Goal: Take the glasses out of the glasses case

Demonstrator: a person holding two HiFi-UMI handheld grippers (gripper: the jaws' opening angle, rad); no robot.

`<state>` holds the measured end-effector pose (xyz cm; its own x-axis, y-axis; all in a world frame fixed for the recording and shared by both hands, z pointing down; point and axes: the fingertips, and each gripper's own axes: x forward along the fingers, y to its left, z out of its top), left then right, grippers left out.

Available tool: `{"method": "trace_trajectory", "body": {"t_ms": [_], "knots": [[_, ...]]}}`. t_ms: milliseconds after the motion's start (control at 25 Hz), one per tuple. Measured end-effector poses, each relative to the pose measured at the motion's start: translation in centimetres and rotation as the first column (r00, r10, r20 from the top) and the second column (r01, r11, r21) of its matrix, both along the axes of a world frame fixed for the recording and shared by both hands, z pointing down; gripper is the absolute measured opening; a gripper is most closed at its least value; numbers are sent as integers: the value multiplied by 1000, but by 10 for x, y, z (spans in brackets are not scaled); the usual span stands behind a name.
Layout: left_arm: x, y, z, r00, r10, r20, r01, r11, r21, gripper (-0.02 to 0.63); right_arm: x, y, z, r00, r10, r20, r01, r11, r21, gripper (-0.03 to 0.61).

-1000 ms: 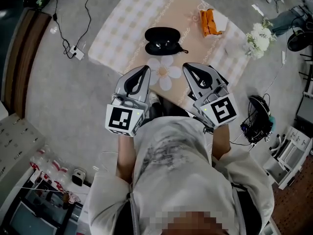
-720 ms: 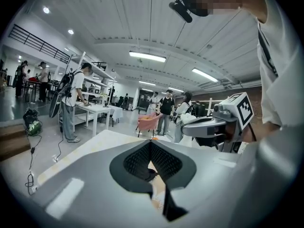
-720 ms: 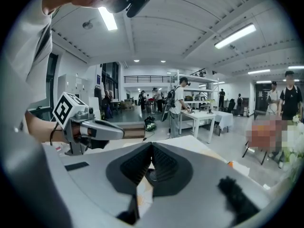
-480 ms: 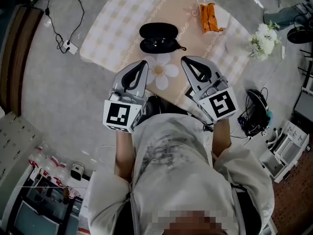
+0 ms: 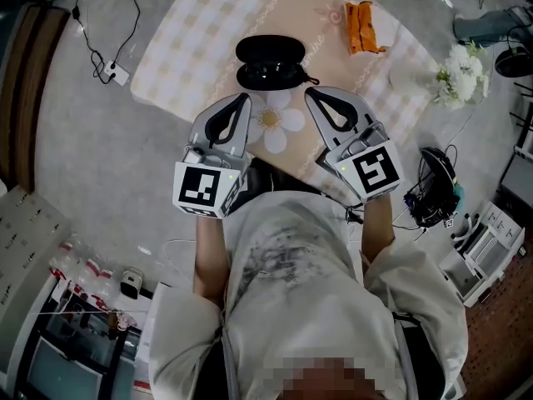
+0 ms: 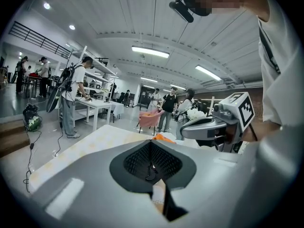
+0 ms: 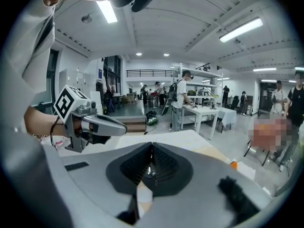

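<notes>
A black glasses case (image 5: 269, 62) lies open on the checked tablecloth (image 5: 200, 40) in the head view, with dark glasses (image 5: 271, 75) in its nearer half. My left gripper (image 5: 242, 99) is shut and empty, its tip just short of the case's near left side. My right gripper (image 5: 309, 93) is also shut and empty, with its tip close to the case's near right end. In the left gripper view the jaws (image 6: 151, 145) meet, and the right gripper (image 6: 213, 127) shows beside them. The right gripper view shows closed jaws (image 7: 151, 147) and the left gripper (image 7: 95, 125).
An orange packet (image 5: 360, 27) lies on the cloth beyond the case to the right. White flowers (image 5: 462, 73) stand at the table's right edge. A power strip (image 5: 117, 73) with cables lies on the floor at the left. People and work tables fill the room behind.
Both grippers have crept a little nearer to the case, and the view has shifted slightly. Both stay shut, and the case has not moved.
</notes>
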<state>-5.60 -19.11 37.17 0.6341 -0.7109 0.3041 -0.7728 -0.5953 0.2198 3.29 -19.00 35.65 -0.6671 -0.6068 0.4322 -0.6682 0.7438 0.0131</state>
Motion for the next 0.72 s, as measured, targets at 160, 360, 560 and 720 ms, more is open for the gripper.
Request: {"method": "trace_trajectory", "body": {"t_ms": [160, 360, 560, 720], "knots": [[1, -6, 8, 1000, -3, 1, 3, 1000, -12, 9, 0, -7, 10, 1000, -13, -12, 13, 1000, -8, 18], [3, -12, 21, 1000, -7, 14, 7, 1000, -20, 9, -3, -16, 25, 999, -36, -31, 36, 999, -16, 18], [3, -17, 34, 1000, -14, 11, 14, 999, -30, 9, -6, -23, 41, 996, -61, -58, 59, 998, -26, 18], [3, -23, 45, 1000, -22, 7, 22, 999, -43, 9, -9, -29, 55, 995, -70, -66, 68, 997, -34, 18]]}}
